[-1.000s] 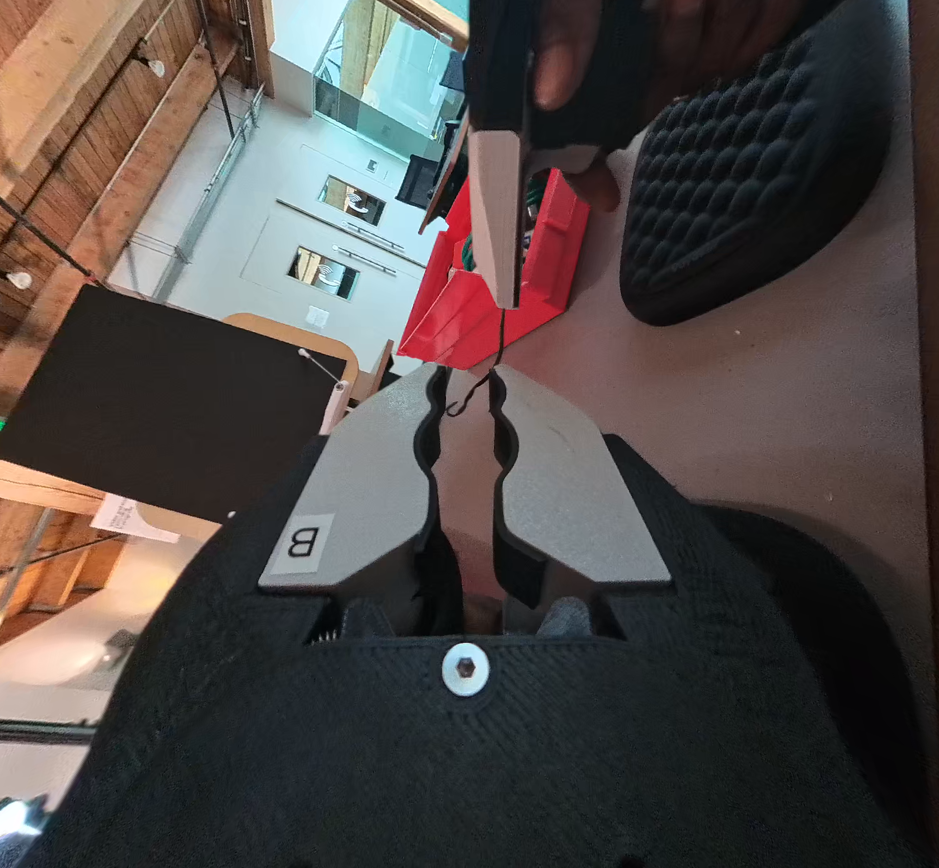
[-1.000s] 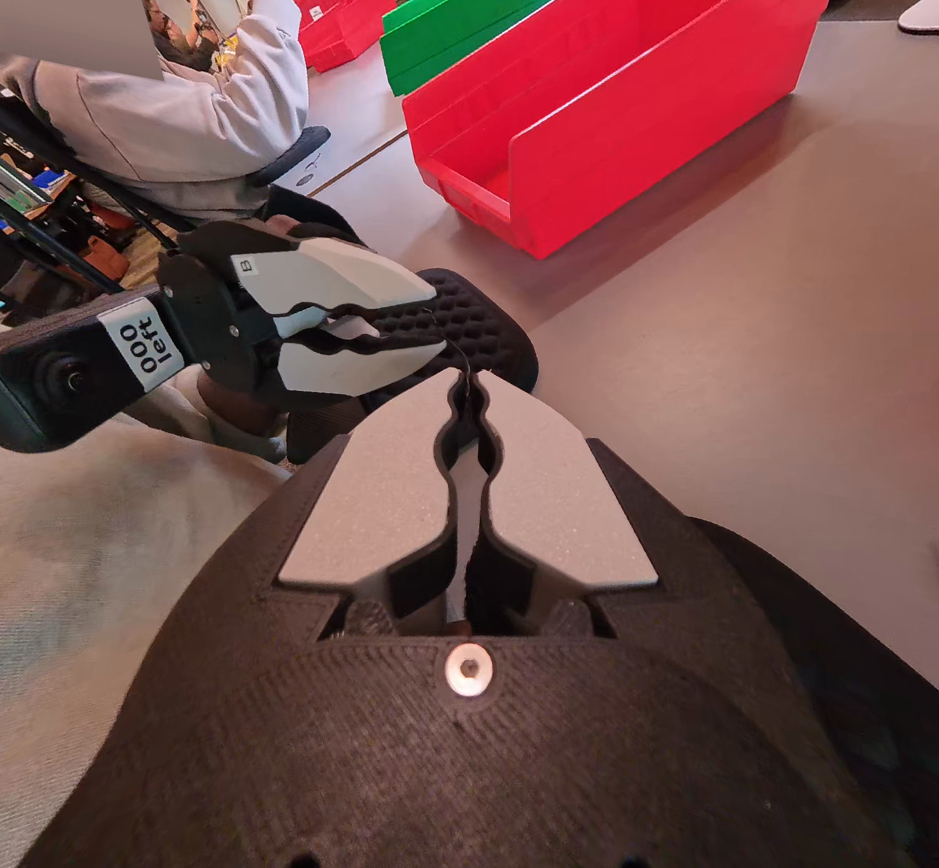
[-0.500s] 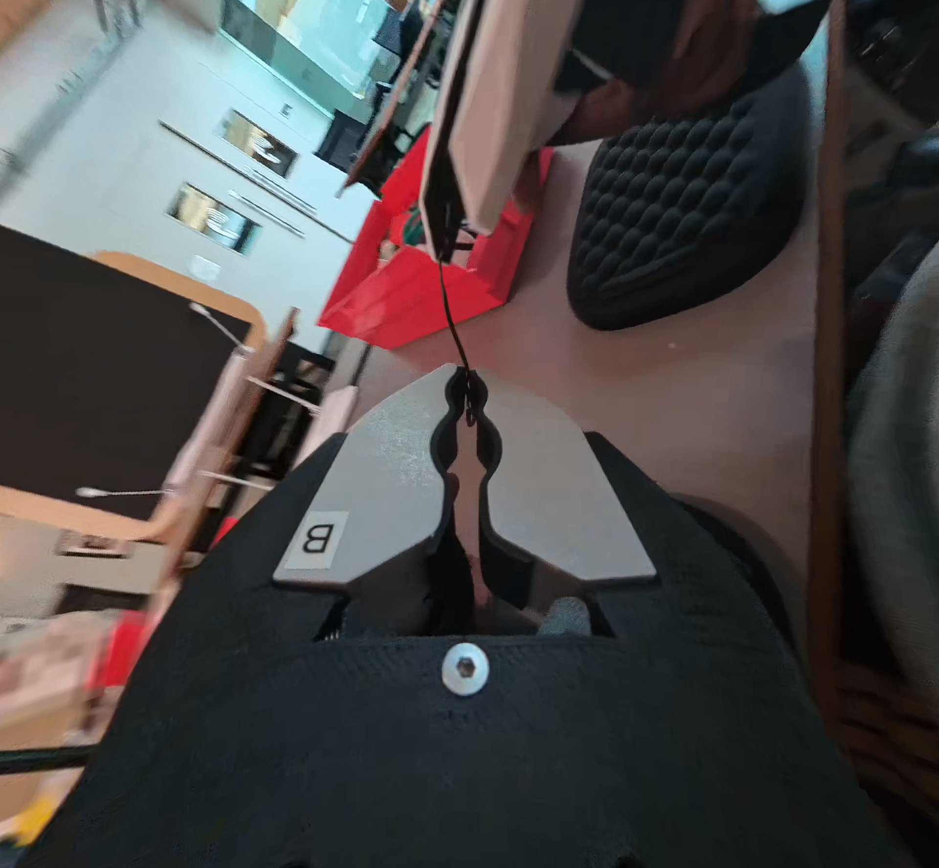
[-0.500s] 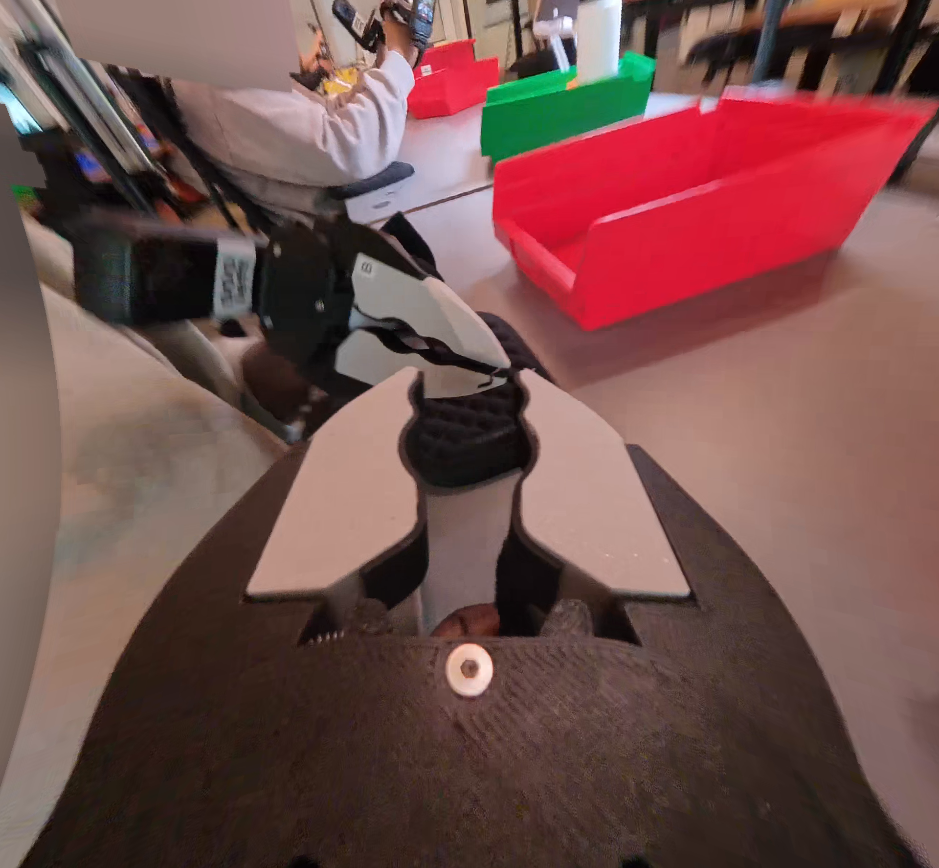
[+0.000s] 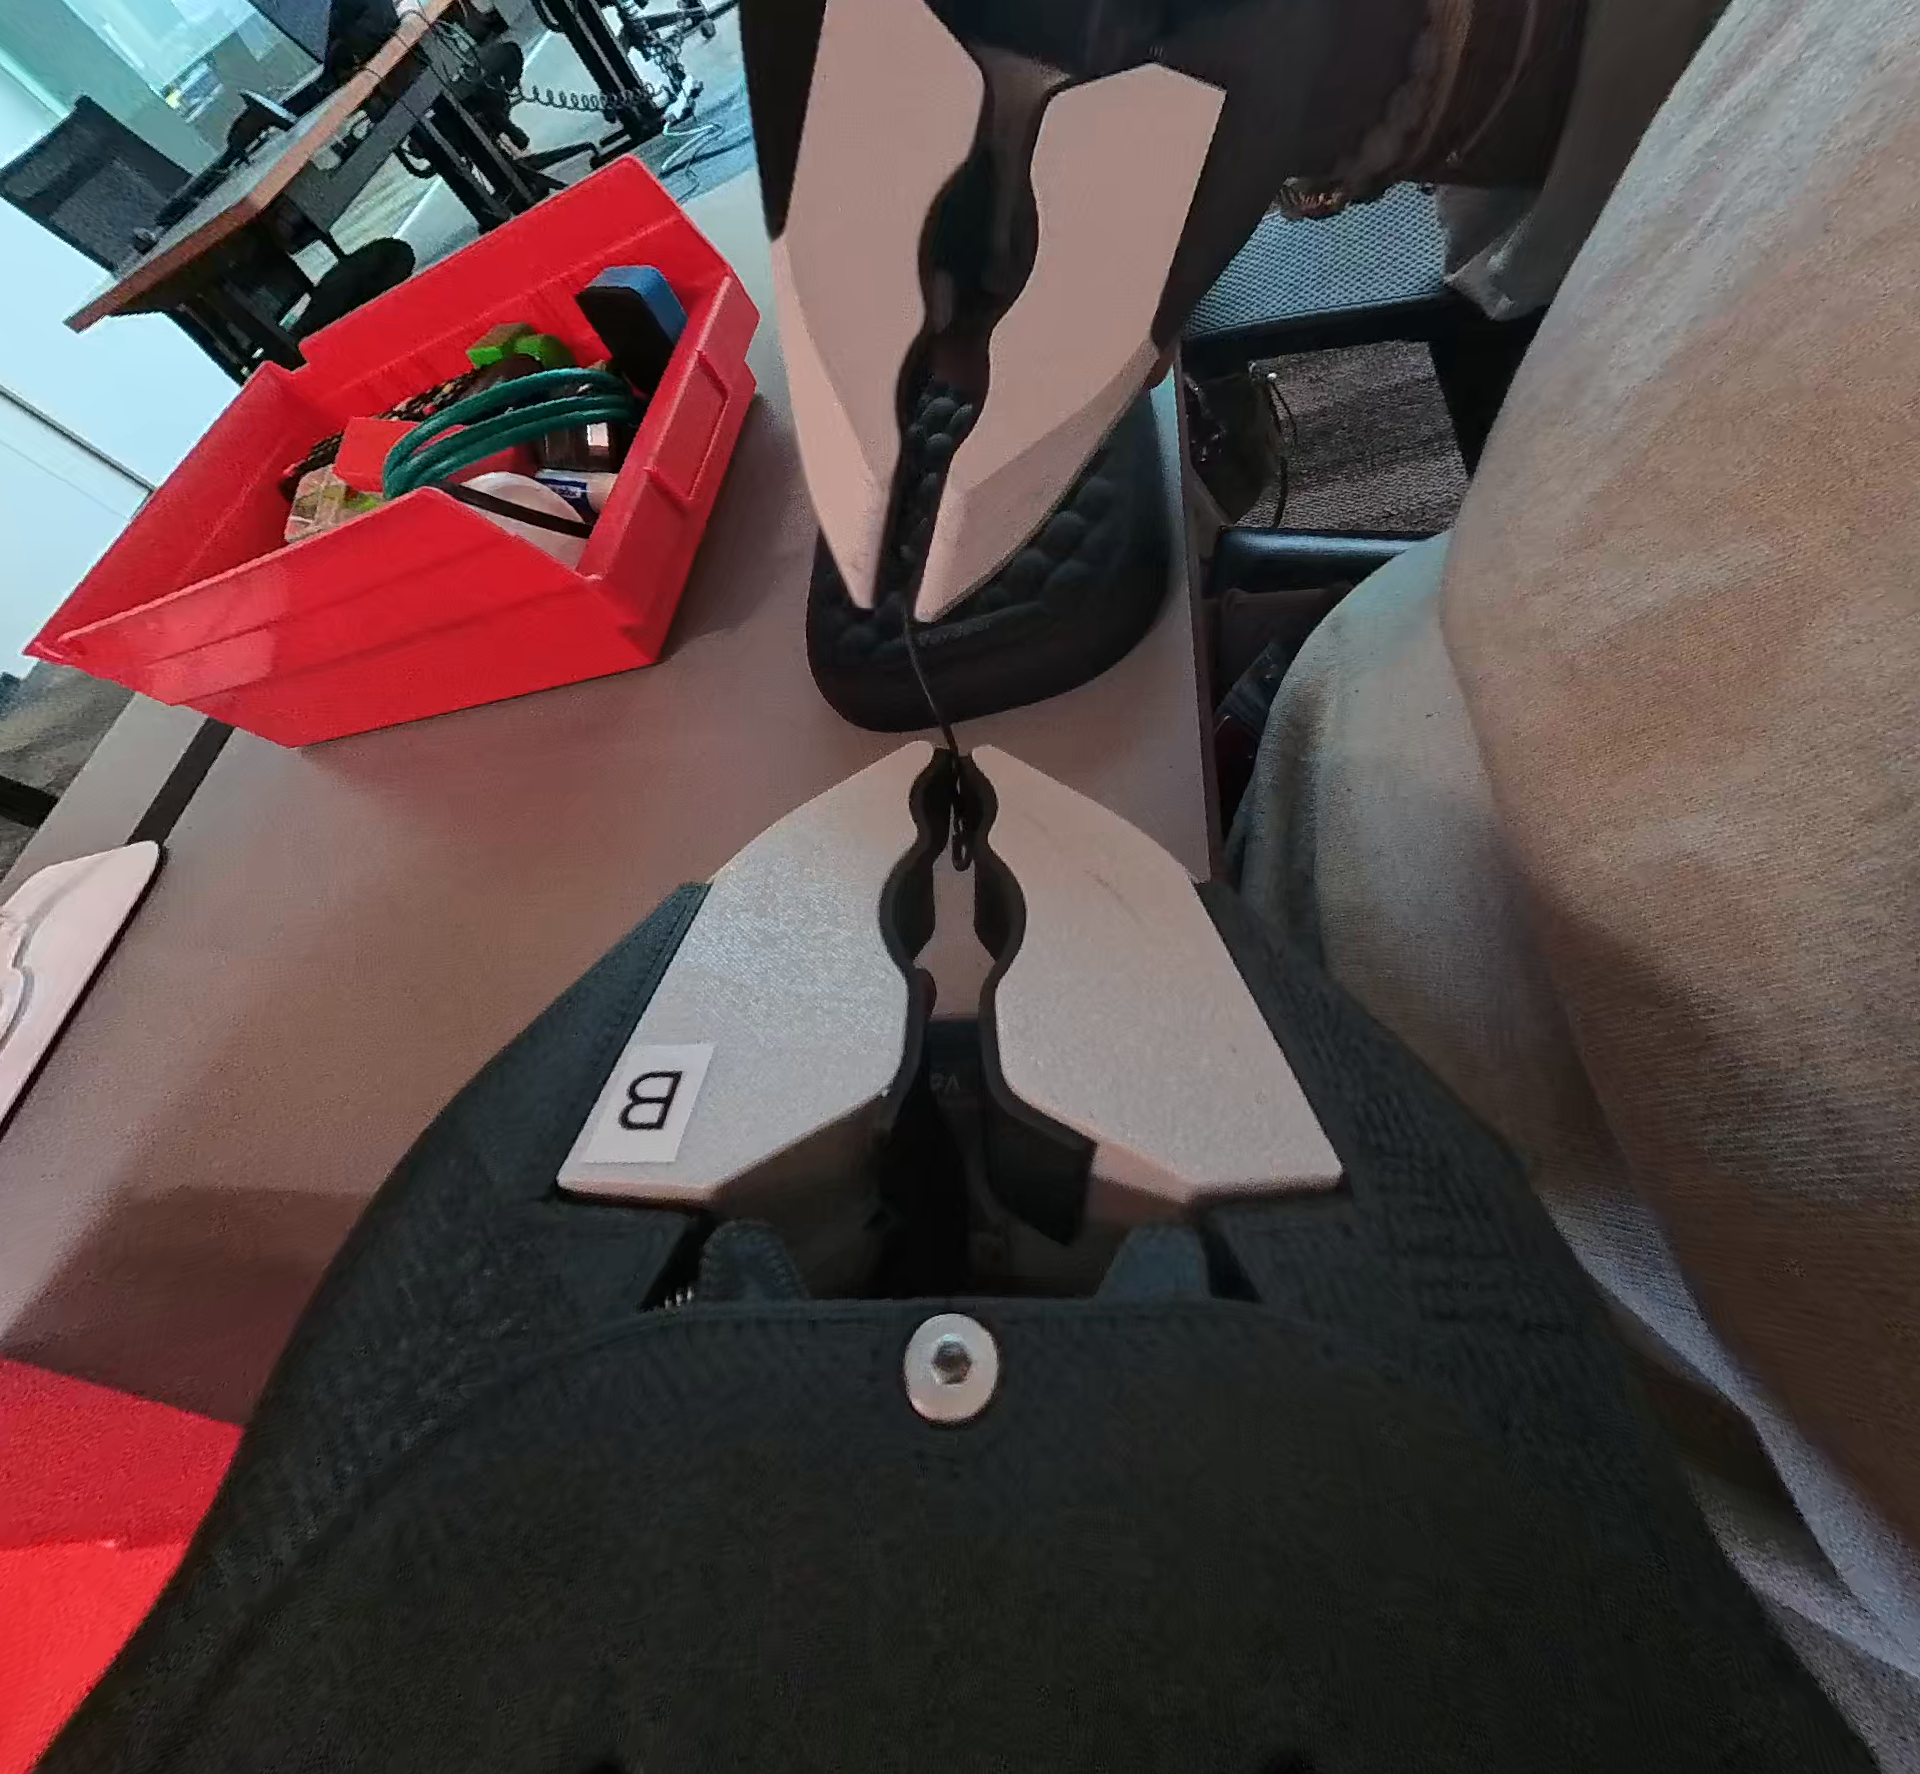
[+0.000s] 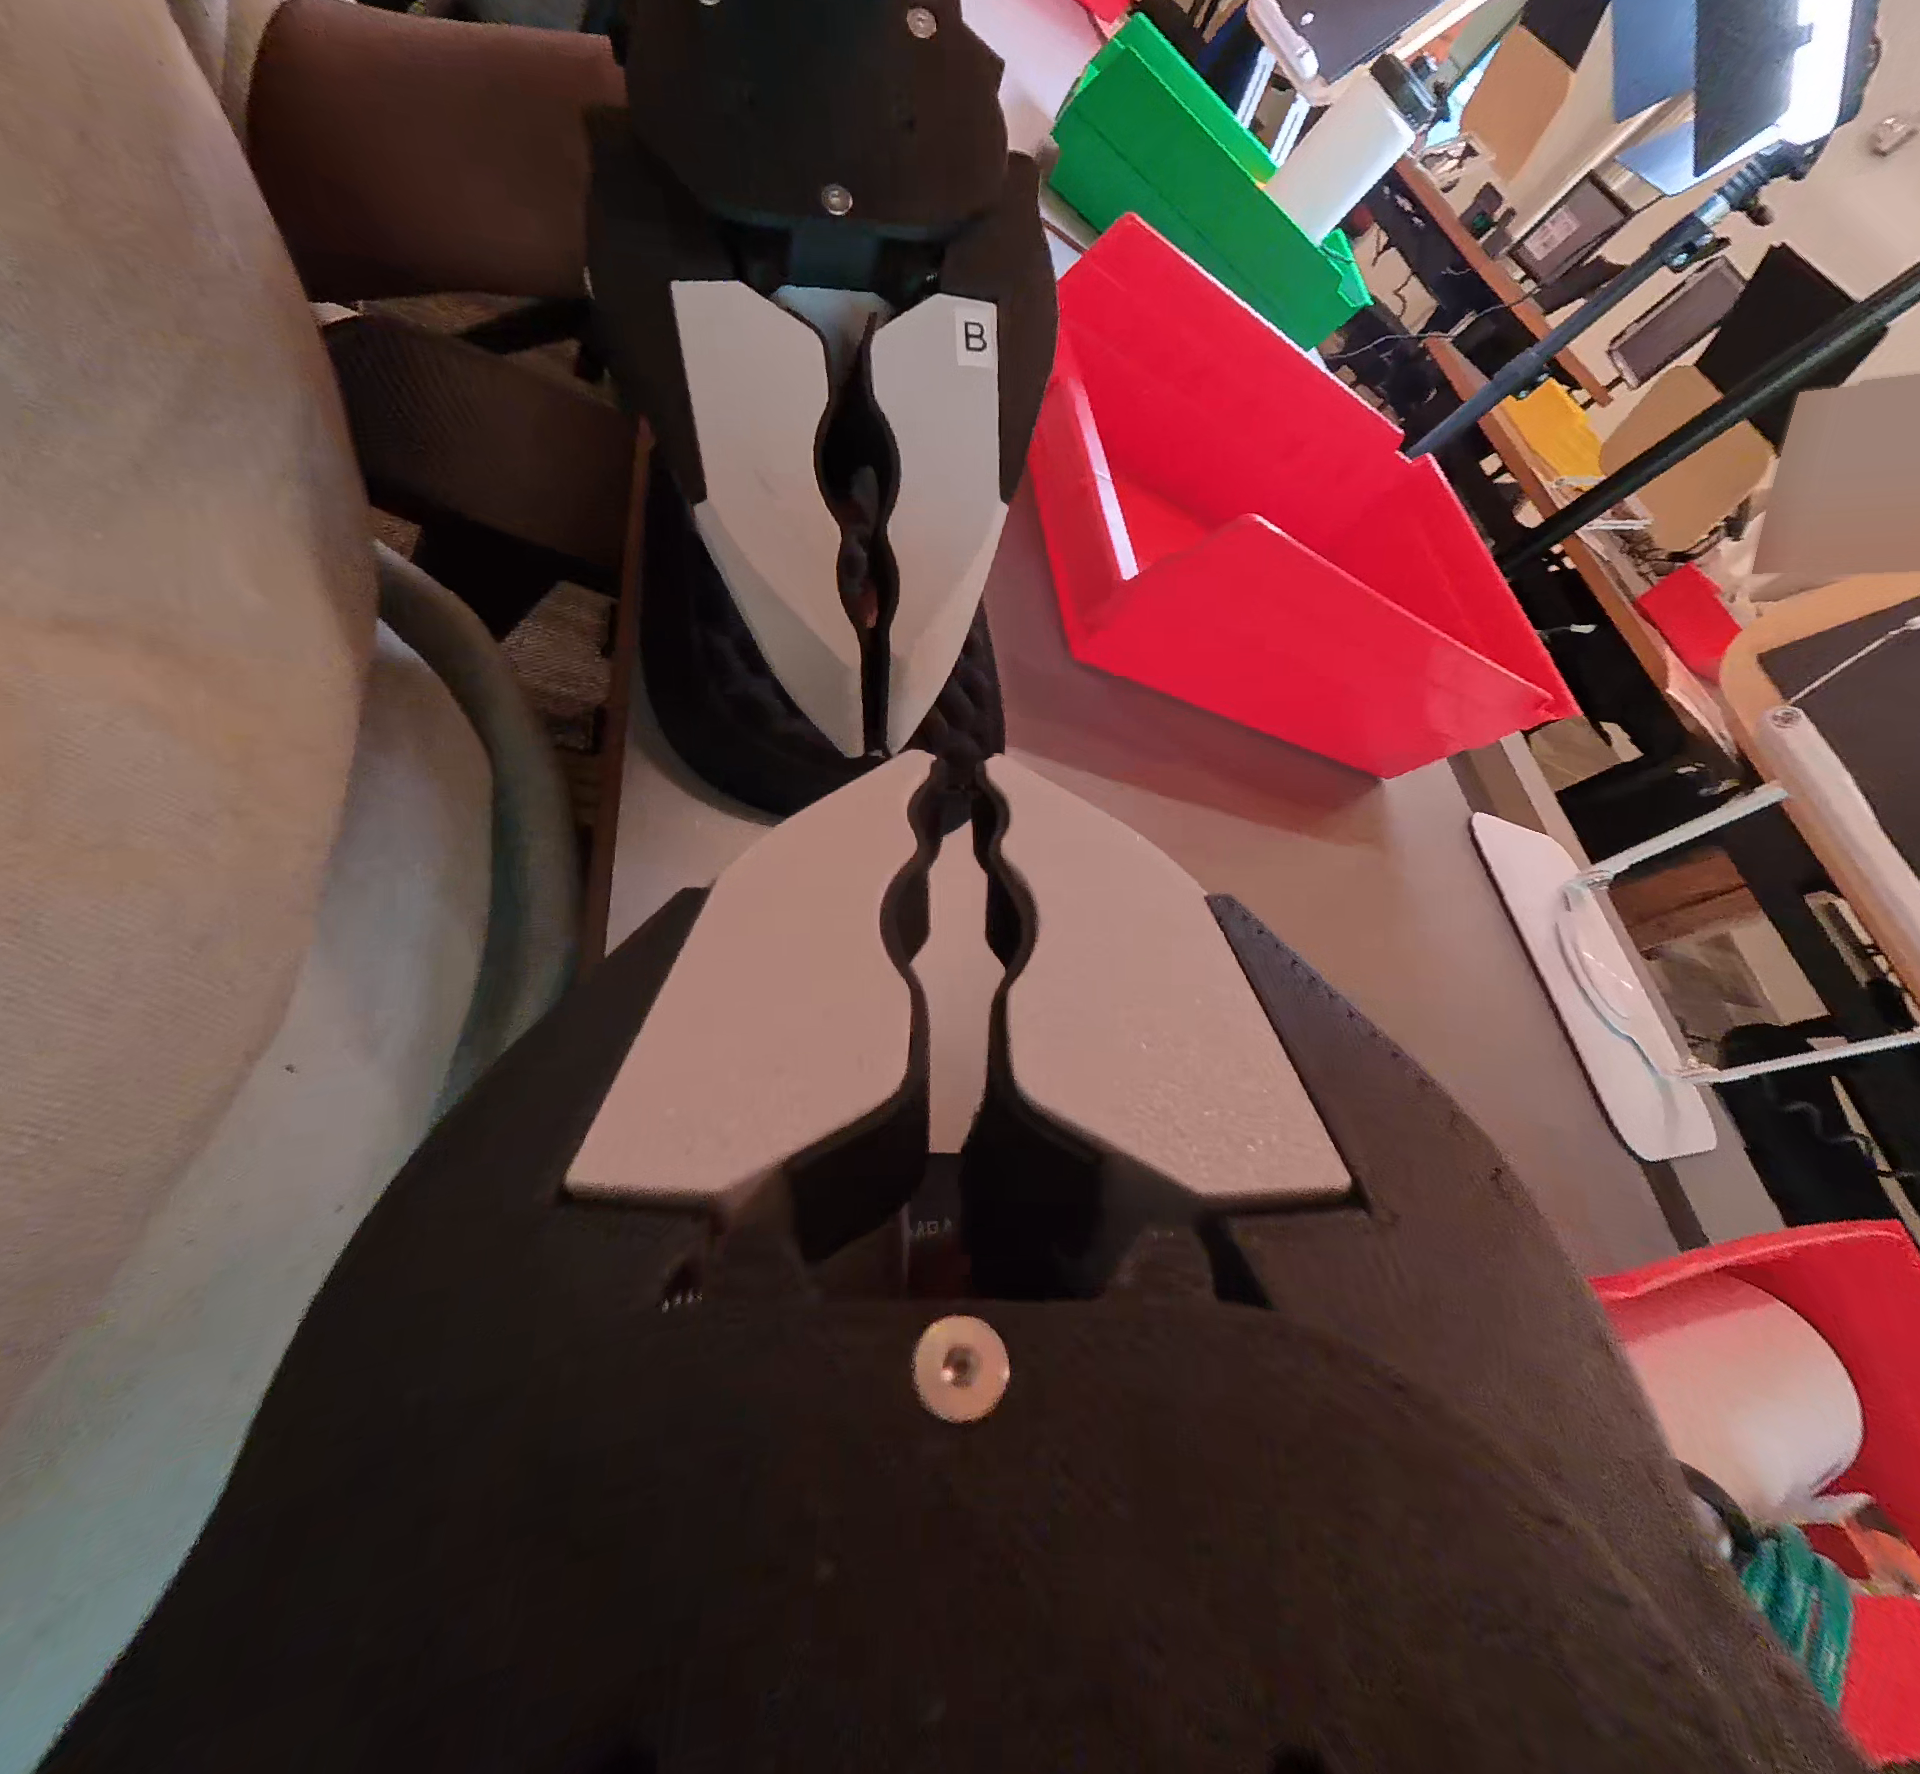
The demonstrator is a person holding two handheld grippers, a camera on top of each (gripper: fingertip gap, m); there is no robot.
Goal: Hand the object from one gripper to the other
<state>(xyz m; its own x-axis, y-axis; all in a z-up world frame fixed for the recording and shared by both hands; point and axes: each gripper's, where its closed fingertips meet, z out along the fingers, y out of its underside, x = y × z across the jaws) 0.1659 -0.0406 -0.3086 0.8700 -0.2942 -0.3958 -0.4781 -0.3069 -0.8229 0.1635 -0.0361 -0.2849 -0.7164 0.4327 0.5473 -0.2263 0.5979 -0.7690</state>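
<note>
Left wrist view: left gripper (image 5: 951, 768) jaws pinch black thread (image 5: 928, 685); right gripper (image 5: 899, 597) jaws narrowly parted.

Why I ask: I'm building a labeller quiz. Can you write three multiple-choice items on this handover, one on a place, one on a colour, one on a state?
1. Where is the red bin that holds the green cable?
A) on the floor
B) on the table, beside the black pad
C) on a lap

2. In the right wrist view, what colour is the bin behind the empty red bin?
A) green
B) yellow
C) blue

3. How do the jaws of the left gripper stand?
A) wide open, empty
B) wide open around a block
C) shut on the black thread

Answers:
1 B: the bin rests on the tabletop left of the pad.
2 A: it is bright green.
3 C: the jaws meet at the tips with the thread pinched between them.
</note>
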